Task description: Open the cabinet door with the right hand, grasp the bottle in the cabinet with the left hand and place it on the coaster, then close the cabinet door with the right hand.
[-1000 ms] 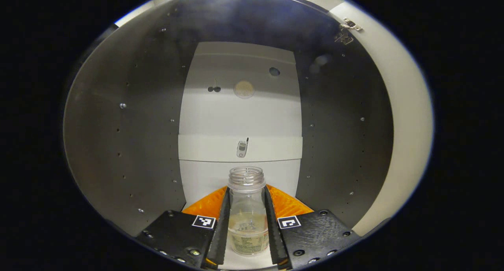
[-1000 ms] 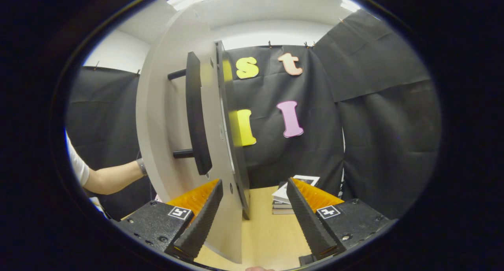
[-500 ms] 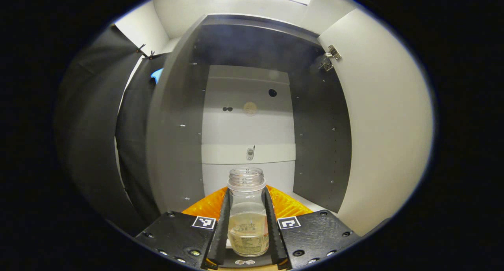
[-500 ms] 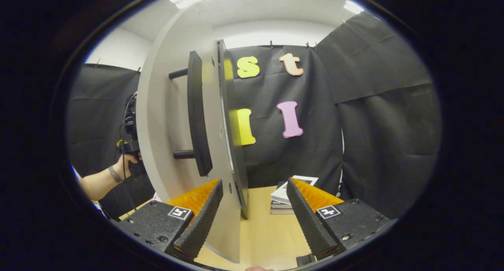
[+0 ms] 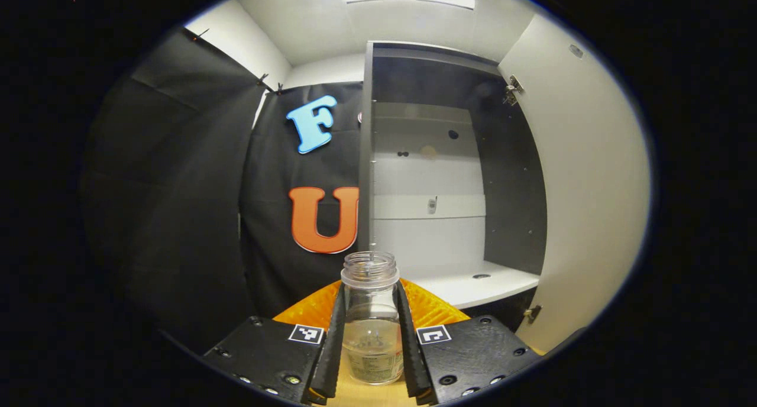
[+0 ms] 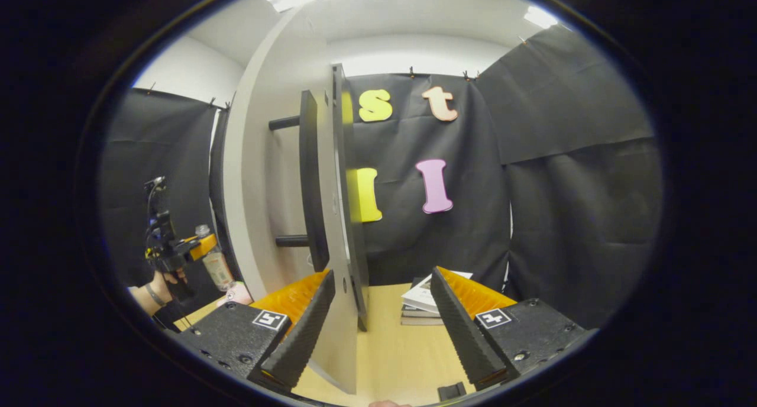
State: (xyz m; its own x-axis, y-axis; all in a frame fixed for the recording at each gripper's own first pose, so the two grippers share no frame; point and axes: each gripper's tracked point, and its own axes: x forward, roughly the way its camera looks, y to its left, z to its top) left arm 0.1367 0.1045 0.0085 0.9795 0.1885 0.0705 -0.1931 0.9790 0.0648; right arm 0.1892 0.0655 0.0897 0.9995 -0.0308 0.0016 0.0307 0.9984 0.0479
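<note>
Cabinet point(image 5: 426, 229), a tall dark-sided box with a white back panel and a white floor shelf, stands open in the left gripper view, its interior walls dim enough that only small pegs and holes can be made out. Its wide pale door point(image 5: 585, 206) is swung out to the right there, the lower edge cut off by the rim of the view; in the right gripper view the same door point(image 6: 331, 312) is seen nearly edge-on, with a long black bar handle point(image 6: 310, 182) standing off it on two pegs. A light wooden tabletop point(image 6: 390, 348) runs beneath, and a small stack of books point(image 6: 426, 303) lies on it, partly hidden behind the right gripper's finger. The right gripper point(image 6: 384, 327) has its black ridged fingers spread wide, the door's edge between them but touching neither. The left gripper point(image 5: 369, 348) is closed narrowly on a clear, uncapped plastic bottle point(image 5: 370, 318), both fingers pressing its sides; the bottle is upright, outside the cabinet and in front of it, its base cut off from sight. A little pale liquid sits low in it. In the right gripper view that bottle point(image 6: 216, 265) appears small at far left, held in the far gripper by a hand point(image 6: 162, 280), with something pink point(image 6: 236, 293) just below it, too small to identify.
</note>
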